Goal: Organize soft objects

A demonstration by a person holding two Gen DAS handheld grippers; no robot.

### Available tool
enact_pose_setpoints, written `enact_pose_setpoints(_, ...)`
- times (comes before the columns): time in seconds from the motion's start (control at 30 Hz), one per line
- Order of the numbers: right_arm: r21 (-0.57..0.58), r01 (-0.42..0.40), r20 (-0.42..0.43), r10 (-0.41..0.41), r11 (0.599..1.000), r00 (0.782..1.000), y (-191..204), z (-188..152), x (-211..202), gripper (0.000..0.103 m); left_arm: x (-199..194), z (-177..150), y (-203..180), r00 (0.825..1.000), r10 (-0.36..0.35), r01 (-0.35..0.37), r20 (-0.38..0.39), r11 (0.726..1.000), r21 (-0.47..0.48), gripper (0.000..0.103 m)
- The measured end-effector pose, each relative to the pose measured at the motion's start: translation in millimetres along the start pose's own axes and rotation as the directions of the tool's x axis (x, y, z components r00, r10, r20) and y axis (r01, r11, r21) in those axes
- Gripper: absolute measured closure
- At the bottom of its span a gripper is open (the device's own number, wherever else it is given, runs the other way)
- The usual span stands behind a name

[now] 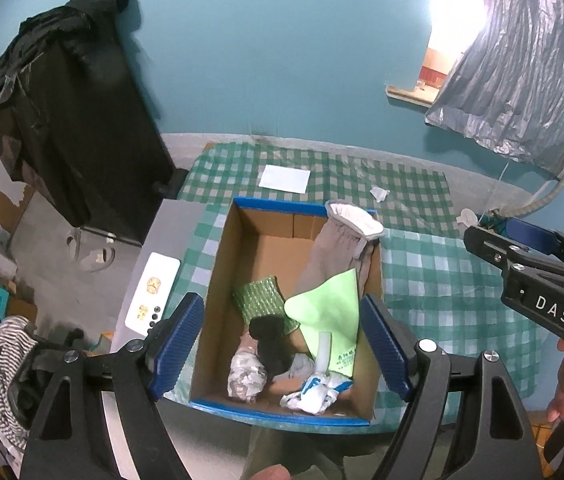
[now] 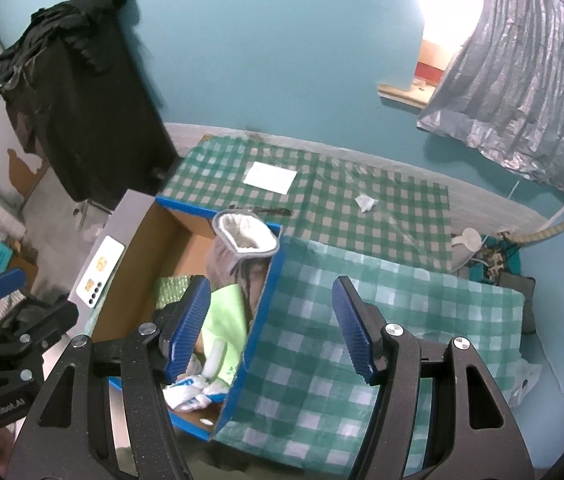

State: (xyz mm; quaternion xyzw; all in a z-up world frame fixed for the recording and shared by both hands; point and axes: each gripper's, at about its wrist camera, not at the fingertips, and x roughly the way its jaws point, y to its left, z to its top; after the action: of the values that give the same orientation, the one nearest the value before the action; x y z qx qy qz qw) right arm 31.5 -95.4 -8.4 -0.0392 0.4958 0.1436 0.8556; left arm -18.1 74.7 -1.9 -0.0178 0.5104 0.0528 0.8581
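Both grippers hang over the cardboard box point(image 1: 218, 304) on the checked tablecloth point(image 1: 433, 280). The left gripper point(image 1: 282, 344) has its blue pads spread as wide as they go, nothing between them. The right gripper point(image 2: 278, 328) stands partly apart and bare too, poised over the box's right wall and the cloth beside it.

Down in the box is the soft pile: a grey sleeve-like fabric piece point(image 1: 337, 248) with a white lining, leaning against the right wall and poking up over the rim. A pale green sheet point(image 1: 329, 312) slumps against it, and a green bubble-wrap pouch point(image 1: 262, 300) lies further left. In the near end sit a dark fuzzy lump point(image 1: 270, 340), a crumpled grey-white bundle point(image 1: 246, 376) and a scrunched white-and-blue bag point(image 1: 313, 392).

All of it looks light and floppy. I'd say it will sag and fold wherever it's pinched, so take a bunched fold rather than a loose edge. The plastic may slip; the sleeve's thick cuff looks the surest hold.

What the dark lump is, I can't tell, and the printing on the green sheet is unreadable. The pile hides whatever lies under it. A small white crumpled scrap point(image 1: 379, 194) and a white paper point(image 1: 285, 178) lie on the cloth beyond.
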Motion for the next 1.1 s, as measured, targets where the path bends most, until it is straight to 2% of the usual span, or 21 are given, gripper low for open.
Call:
enact_pose_setpoints(0.3,0.014,0.007,0.020,-0.007,1.000,1.000,-6,1,-10,0.040,-9,7,0,1.000,-0.003,0.004,0.025,1.000,-0.005,0.022)
enact_pose_setpoints(1.1,0.003,0.001,0.019,-0.001,1.000,1.000,-6,8,-12,0.040,-10,8,3,1.000,0.004,-0.004,0.019,1.000,-0.012,0.022)
